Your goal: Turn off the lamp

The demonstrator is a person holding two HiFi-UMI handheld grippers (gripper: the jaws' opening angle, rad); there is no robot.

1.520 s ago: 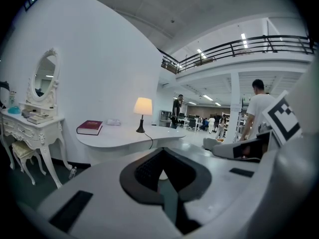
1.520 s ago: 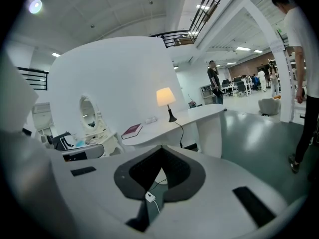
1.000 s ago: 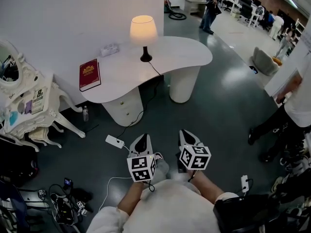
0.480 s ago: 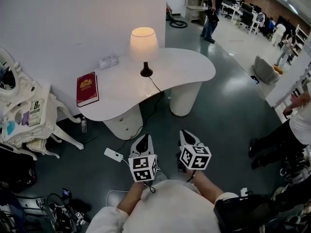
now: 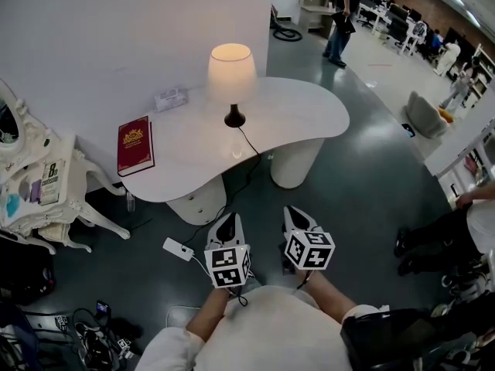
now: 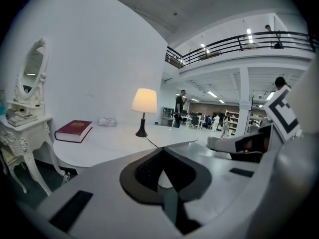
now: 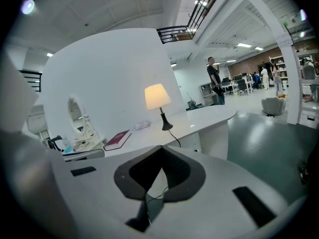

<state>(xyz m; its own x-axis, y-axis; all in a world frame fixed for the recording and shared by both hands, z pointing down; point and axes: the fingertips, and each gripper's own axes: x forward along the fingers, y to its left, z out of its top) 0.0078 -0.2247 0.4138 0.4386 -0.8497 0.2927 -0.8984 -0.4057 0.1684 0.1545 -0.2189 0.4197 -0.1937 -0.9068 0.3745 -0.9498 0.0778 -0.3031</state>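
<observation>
A lit lamp (image 5: 231, 73) with a cream shade and a dark base stands near the back of the curved white table (image 5: 302, 110). Its black cord (image 5: 246, 141) runs off the table's front edge down to the floor. Both grippers hover over the floor, short of the table and apart from the lamp. My left gripper (image 5: 226, 224) is shut and holds nothing. Beside it my right gripper (image 5: 298, 216) is also shut and empty. The left gripper view has the lamp (image 6: 144, 100) beyond my left gripper (image 6: 162, 150). The right gripper view has the lamp (image 7: 157, 96) past my right gripper (image 7: 160, 147).
A red book (image 5: 134, 145) and a small white packet (image 5: 171, 99) lie on the table's left part. A white vanity (image 5: 39, 184) with a mirror stands at the left. A white power block (image 5: 179, 247) and tangled cables (image 5: 100, 331) lie on the floor. A person's legs (image 5: 433, 234) are at the right.
The table and lamp have come nearer and sit lower in the head view. Both grippers stay side by side and shut. The person at the right has shifted toward the frame's edge.
</observation>
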